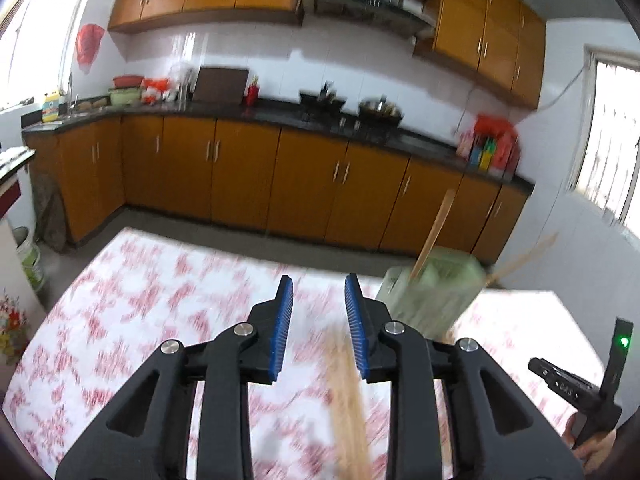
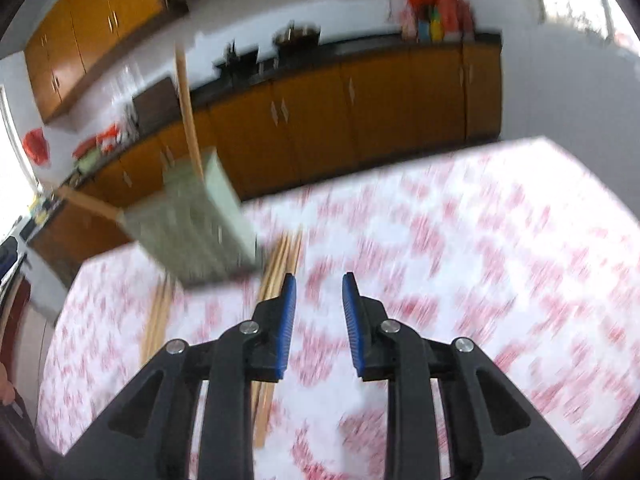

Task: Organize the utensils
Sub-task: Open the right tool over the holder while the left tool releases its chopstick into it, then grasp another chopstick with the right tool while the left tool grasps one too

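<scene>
A pale green utensil holder (image 1: 430,292) stands on the table with the red-and-white cloth (image 1: 132,292). A wooden stick (image 1: 434,232) stands in it, another leans out to the right. Loose wooden chopsticks (image 1: 348,408) lie on the cloth under my left gripper (image 1: 319,328), which is open and empty, left of the holder. In the right wrist view the holder (image 2: 196,224) is to the upper left, with chopsticks (image 2: 276,276) lying beside it. My right gripper (image 2: 319,324) is open and empty, right of those chopsticks. Both views are motion-blurred.
Orange kitchen cabinets (image 1: 240,176) with a black counter (image 1: 280,114) run behind the table. The counter holds a wok, pots and red items. The other gripper's body (image 1: 580,392) shows at the lower right of the left wrist view. A second chopstick bundle (image 2: 158,316) lies further left.
</scene>
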`<state>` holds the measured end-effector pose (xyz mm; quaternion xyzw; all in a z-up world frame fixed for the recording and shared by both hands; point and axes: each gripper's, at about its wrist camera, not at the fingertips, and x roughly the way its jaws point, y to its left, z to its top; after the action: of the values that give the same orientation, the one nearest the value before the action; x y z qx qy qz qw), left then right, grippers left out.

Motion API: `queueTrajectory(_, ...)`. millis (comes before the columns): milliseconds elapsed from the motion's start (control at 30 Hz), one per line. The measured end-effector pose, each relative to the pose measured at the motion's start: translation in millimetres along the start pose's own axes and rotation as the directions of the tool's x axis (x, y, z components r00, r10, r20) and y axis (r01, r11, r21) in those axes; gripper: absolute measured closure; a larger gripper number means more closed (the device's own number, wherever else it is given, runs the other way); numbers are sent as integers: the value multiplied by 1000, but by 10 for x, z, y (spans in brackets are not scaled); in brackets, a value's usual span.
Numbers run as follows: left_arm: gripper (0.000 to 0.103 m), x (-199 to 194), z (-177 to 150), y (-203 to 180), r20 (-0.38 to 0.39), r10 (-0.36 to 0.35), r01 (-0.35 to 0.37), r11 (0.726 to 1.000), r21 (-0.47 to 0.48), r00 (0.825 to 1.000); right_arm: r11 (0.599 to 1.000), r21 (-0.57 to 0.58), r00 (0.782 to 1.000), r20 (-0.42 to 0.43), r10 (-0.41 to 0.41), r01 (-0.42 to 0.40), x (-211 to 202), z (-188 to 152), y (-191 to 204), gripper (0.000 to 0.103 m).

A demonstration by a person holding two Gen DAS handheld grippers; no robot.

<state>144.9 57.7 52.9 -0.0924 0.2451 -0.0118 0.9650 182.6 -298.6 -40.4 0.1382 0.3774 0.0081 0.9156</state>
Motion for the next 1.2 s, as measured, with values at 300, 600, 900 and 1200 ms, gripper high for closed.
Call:
queueTrajectory(300,75,164,-659,212,-156,15,-16,1000,-8,988,996,-85,992,-126,24,-35,498,-375,406,81)
queueTrajectory(600,75,253,-893,197,-216,-17,15,1000,-13,976,991,-135,988,-152,-37,16,643,-468,403,87)
queueTrajectory(900,75,384,-1060,13,-287,-78,81,997,-3,955,980,-180,988,-111,-106,85,667,-471,372,95)
queueTrajectory(1200,75,569,-1293,-185,-377,-102,123,992,33,921,984,-67,981,-92,-173,167,595,-353,-80,95)
